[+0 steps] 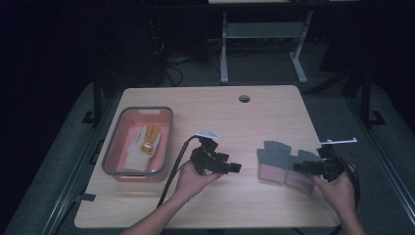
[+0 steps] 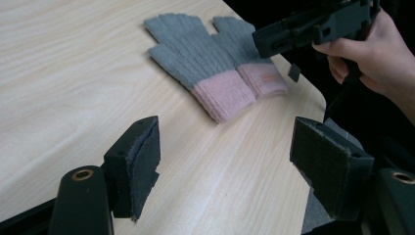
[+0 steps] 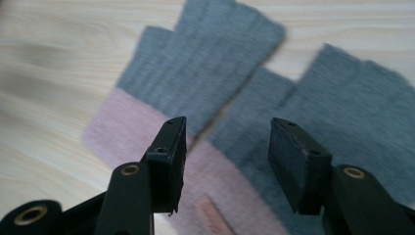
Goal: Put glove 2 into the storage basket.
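Two grey knit gloves with pink cuffs lie side by side on the right part of the wooden table: one and, to its right, the other. My right gripper hovers low over the right-hand glove near its cuff. Its jaws stand open with nothing pressed between them. It also shows in the left gripper view, held by a hand. My left gripper is at mid-table, pointing toward the gloves, open and empty over bare wood.
A pink bin with a grey rim stands at the table's left and holds a white and yellow glove. A cable hole sits near the far edge. The table's right edge runs close beside the gloves.
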`<state>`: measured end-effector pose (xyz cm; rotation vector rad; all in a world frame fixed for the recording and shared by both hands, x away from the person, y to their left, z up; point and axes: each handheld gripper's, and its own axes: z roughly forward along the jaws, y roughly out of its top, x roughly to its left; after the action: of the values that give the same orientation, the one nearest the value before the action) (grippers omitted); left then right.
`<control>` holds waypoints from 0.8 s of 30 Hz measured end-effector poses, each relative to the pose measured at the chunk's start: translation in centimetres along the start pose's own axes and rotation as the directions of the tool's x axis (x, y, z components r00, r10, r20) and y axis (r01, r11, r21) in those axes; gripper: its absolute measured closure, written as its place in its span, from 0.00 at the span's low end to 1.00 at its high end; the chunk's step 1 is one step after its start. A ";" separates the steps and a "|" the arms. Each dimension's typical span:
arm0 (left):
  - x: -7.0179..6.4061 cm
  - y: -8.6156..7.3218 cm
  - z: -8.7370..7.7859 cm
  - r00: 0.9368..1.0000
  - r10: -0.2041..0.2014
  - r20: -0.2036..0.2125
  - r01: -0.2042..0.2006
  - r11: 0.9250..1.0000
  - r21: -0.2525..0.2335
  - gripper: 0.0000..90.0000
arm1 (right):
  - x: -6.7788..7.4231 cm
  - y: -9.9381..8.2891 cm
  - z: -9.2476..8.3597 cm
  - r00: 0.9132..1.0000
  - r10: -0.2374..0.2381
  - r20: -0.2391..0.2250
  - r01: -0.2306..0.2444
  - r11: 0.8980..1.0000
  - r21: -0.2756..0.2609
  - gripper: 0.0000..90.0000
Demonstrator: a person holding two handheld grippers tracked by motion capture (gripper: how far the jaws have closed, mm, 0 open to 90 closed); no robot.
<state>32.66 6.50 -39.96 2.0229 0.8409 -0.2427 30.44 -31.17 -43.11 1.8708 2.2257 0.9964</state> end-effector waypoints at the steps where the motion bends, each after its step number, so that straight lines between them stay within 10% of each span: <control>1: 0.0 -0.1 0.1 1.000 0.002 -0.001 -0.002 1.000 0.003 0.30 | -0.2 -0.1 0.0 1.000 0.002 0.010 -0.002 1.000 0.002 0.54; 18: 0.0 -0.6 0.7 1.000 -0.007 0.012 0.006 1.000 0.020 0.30 | -0.8 -1.2 1.1 0.984 -0.075 0.161 0.067 0.996 0.057 0.57; 24: -0.1 -0.7 0.8 1.000 -0.010 0.011 0.010 1.000 0.019 0.30 | -0.1 -1.1 1.6 0.964 -0.128 0.232 0.112 0.991 0.079 0.67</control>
<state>32.29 6.09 -40.80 2.0335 0.8445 -0.2682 30.25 -30.68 -44.96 1.7489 2.2217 0.6509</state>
